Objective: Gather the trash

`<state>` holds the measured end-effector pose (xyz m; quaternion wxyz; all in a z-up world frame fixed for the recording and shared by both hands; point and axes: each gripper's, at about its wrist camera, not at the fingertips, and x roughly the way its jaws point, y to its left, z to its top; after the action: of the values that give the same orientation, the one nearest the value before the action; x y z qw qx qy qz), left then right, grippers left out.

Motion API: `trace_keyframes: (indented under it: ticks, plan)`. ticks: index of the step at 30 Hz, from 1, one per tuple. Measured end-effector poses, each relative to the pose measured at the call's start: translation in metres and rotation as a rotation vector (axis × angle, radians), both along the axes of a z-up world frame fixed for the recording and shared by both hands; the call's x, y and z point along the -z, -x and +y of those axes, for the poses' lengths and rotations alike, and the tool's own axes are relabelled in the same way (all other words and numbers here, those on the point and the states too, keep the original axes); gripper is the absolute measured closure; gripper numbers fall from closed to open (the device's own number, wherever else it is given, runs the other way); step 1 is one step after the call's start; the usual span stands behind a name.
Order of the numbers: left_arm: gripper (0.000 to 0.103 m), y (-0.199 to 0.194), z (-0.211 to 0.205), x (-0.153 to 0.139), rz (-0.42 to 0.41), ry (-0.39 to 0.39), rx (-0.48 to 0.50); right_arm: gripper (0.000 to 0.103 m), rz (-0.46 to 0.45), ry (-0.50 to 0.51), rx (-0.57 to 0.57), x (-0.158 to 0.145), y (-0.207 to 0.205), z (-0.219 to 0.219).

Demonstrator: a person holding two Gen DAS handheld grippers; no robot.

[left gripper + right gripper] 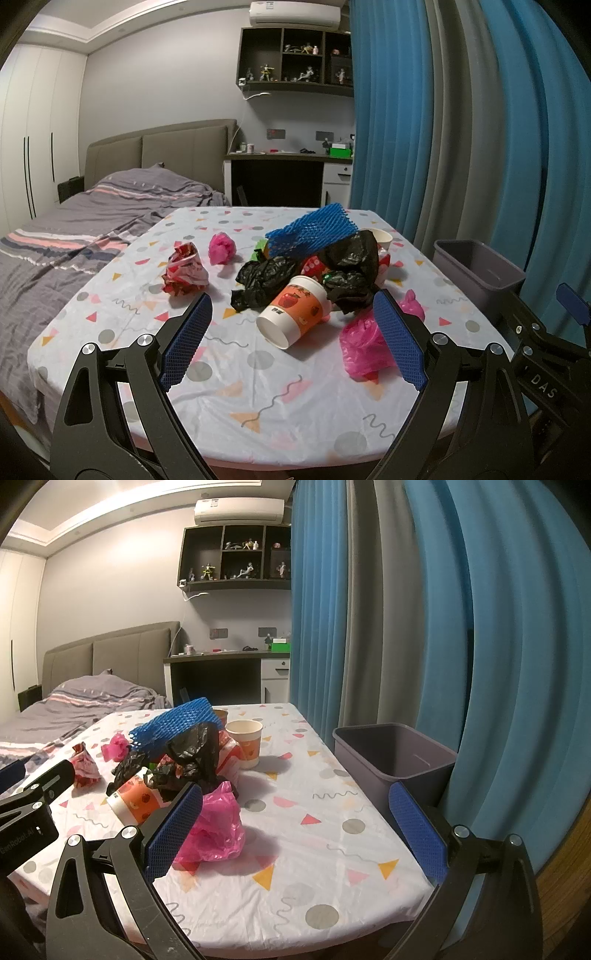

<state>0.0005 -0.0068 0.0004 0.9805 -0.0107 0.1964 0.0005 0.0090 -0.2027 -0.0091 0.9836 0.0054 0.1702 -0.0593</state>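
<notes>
Trash lies heaped on the patterned tablecloth (258, 369): an orange paper cup (291, 312) on its side, black plastic bags (266, 280), a blue foam net (312, 229), a pink bag (364, 341), a red-white wrapper (184, 271) and a small pink wad (221, 249). An upright paper cup (245, 742) stands behind the heap. My left gripper (293, 338) is open just in front of the lying cup. My right gripper (295, 829) is open over the table's right part, its left finger beside the pink bag (214, 821). A grey bin (393, 760) stands at the table's right edge.
Blue curtains (480, 646) hang close on the right behind the bin. A bed (74, 229) with grey bedding lies left of the table. A desk (284, 173) and wall shelf (295, 59) stand at the far wall.
</notes>
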Motion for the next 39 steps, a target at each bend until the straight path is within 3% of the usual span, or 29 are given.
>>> trace_keyframes:
  ticks: [39]
  plan:
    - [0.015,0.003,-0.010,-0.004,0.005,0.008,0.004,0.005,-0.002,-0.004,0.008,0.000,-0.001,-0.003]
